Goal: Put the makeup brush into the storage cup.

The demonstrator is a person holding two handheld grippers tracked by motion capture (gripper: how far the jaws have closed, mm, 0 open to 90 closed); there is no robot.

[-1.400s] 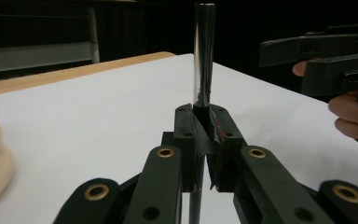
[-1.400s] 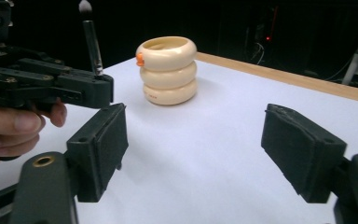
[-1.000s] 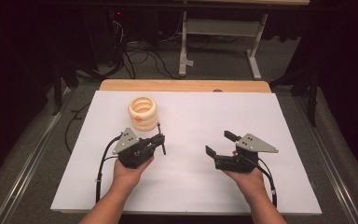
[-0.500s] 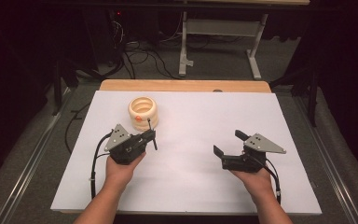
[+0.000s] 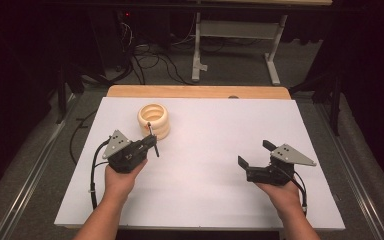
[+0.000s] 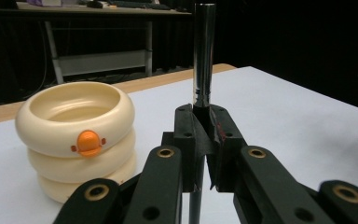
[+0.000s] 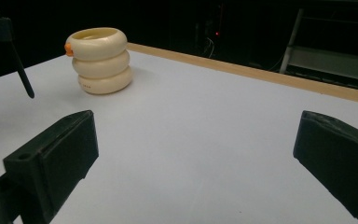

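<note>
1. My right gripper [image 5: 254, 159] has just been opening; its fingers [image 7: 56, 154] now stand wide apart with nothing between them, only bare white desk [image 5: 220, 130] ahead.
2. My left gripper [image 5: 147, 145] is closed tight on a dark metal rod [image 6: 203, 56]. The rod stands upright, pinched low on its shaft, its top rising well above the fingers [image 6: 186, 135].
3. The cream ring holder [image 5: 154, 120], three stacked rings with an orange dot [image 6: 89, 141] on the top ring, sits on the far-left part of the desk. In the high view the rod's tip is just beside it, and I cannot tell whether the two touch.
4. Compared with a second ago, my left hand [image 5: 120, 177] has shifted left and toward the holder, while my right hand [image 5: 280, 192] has drifted right and nearer my own edge of the desk. The two grippers are now well apart; the holder has not moved.
5. I read this as the handover being finished: the rod belongs to the left side alone, and the right is free.
6. What remains, I judge, is lifting the rod over the holder's open mouth and lowering it in.
</note>
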